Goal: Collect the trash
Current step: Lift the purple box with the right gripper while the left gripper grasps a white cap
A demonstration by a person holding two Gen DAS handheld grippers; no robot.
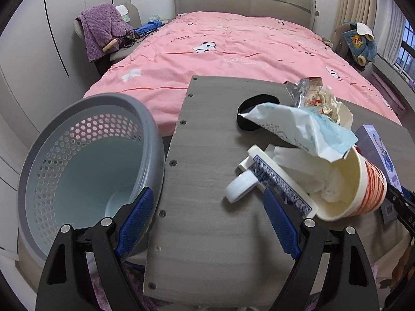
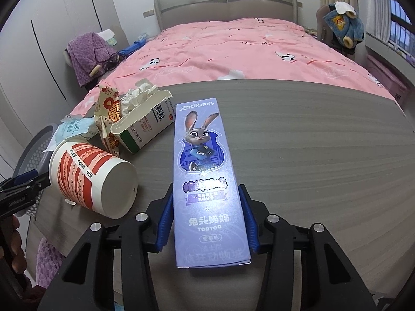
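Grey basket (image 1: 77,160) stands at the counter's (image 1: 207,220) left edge. Left gripper (image 1: 207,212), jaws wide apart and empty, hovers near a tipped paper cup (image 1: 358,181) stuffed with tissue. Right gripper (image 2: 206,223), jaws clamped on the purple toothpaste box (image 2: 202,176), which lies flat on the counter.

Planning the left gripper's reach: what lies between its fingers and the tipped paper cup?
In the left wrist view, a white case with a blue patterned card and a white tape roll lie before the paper cup.
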